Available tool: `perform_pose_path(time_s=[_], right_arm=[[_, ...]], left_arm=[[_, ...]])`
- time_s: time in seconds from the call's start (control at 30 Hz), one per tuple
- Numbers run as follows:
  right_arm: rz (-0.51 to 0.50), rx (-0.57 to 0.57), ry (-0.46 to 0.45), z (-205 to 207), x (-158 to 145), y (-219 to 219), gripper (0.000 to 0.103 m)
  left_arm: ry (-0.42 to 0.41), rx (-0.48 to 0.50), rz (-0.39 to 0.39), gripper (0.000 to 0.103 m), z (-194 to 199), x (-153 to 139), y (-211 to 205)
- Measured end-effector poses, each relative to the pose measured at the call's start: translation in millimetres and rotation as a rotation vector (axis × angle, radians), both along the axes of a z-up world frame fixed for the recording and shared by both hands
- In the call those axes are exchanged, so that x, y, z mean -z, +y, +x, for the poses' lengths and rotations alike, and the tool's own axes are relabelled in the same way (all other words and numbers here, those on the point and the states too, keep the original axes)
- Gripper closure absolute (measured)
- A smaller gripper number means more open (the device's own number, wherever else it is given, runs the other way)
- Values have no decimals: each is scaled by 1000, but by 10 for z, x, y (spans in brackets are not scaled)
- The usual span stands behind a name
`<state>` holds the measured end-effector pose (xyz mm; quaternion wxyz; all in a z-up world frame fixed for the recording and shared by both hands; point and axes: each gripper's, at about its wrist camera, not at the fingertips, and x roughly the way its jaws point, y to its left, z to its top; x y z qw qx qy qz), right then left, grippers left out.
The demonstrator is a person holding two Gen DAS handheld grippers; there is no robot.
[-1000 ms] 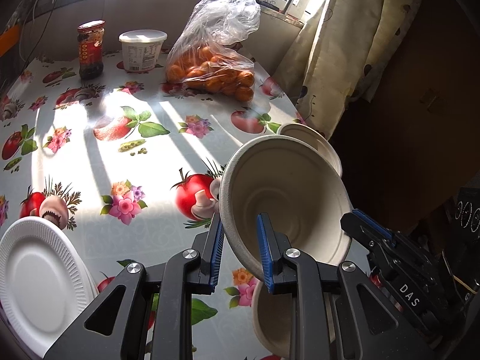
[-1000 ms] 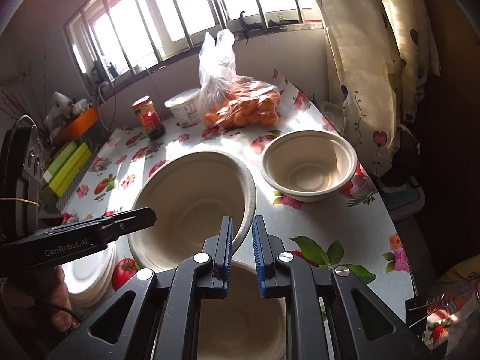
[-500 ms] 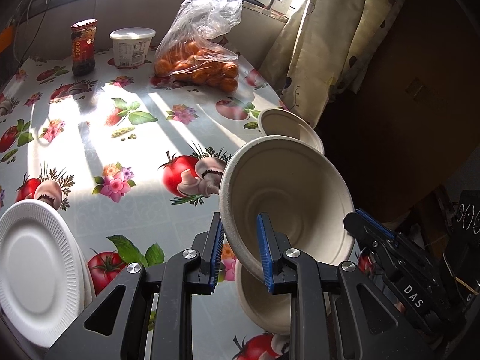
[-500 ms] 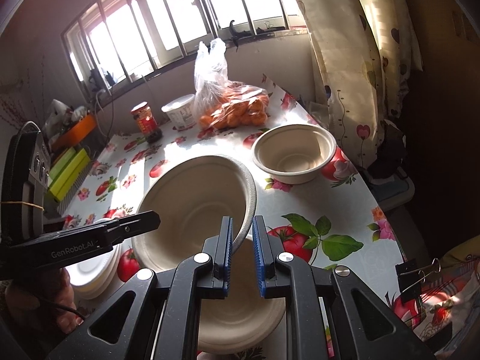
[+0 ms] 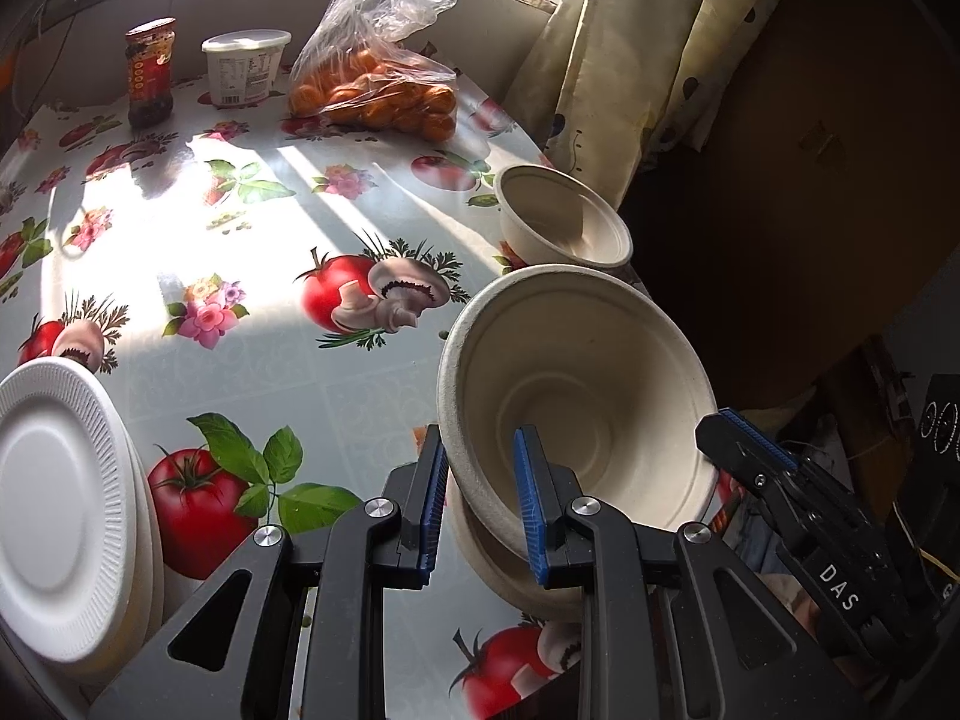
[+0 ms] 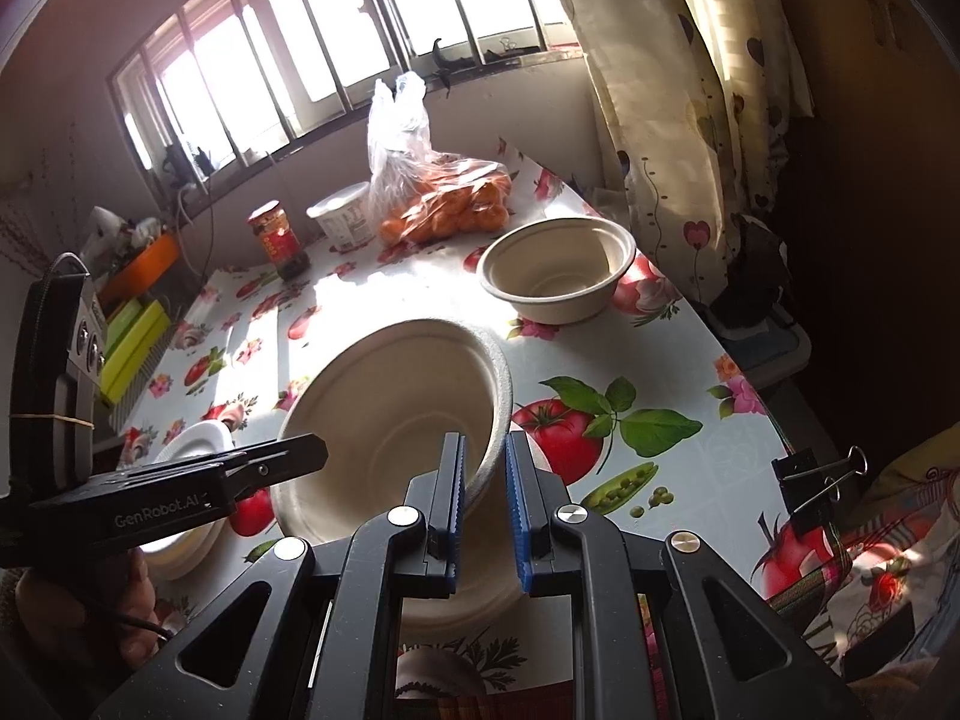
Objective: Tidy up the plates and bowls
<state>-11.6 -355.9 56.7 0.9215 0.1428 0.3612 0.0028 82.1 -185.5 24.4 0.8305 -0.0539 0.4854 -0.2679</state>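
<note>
The left hand-held gripper (image 5: 478, 480) is clamped on the near rim of a tilted beige bowl (image 5: 576, 384), and the opposite rim is pinched by the right hand-held gripper (image 6: 485, 483). The bowl is held over a second bowl (image 5: 510, 564) resting on the bench (image 5: 252, 312). A third bowl (image 6: 558, 270) is seen farther back near the curtain. A stack of white plates (image 5: 60, 480) lies at the bench's left edge.
</note>
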Motion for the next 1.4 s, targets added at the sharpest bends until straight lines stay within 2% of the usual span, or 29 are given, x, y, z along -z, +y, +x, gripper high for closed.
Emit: perform_pose_path(time_s=[0.37,1.4], right_arm=[[5,23,9,-141,72,-32,88],[2,25,52,-177,311,-30,87]], left_arm=[[10,22,20,79,-100,57,-71],[26,12,54,79,-156,147,-112]])
